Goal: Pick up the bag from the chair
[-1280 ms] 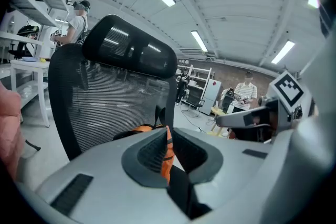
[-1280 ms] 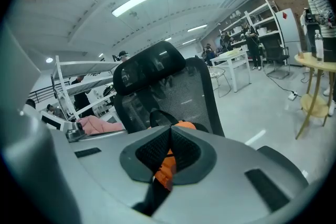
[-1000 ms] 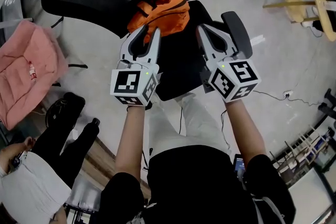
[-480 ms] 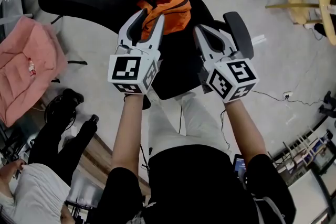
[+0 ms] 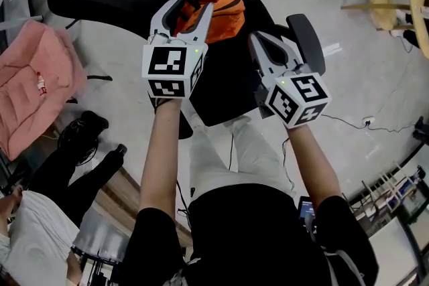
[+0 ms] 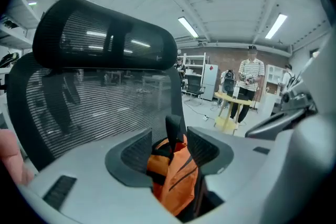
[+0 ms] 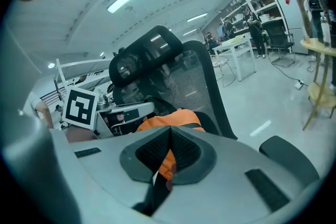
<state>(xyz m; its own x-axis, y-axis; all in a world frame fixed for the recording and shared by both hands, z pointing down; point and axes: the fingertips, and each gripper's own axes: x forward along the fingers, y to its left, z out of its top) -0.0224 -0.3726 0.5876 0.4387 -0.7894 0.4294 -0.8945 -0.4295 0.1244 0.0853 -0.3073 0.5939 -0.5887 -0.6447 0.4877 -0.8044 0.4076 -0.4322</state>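
While our right gripper point(image 5: 260, 41) hangs back over the seat, jaws pressed together on nothing, our left gripper point(image 5: 192, 9) has pushed forward from where it was a second ago, and its jaws have just been spreading wide. They now straddle the orange bag point(image 5: 221, 13) (its black strap stands up between the pads) without squeezing it. Beyond, the bag sits on the chair point(image 5: 224, 90), against the mesh back. We judge that closing on the strap comes next.
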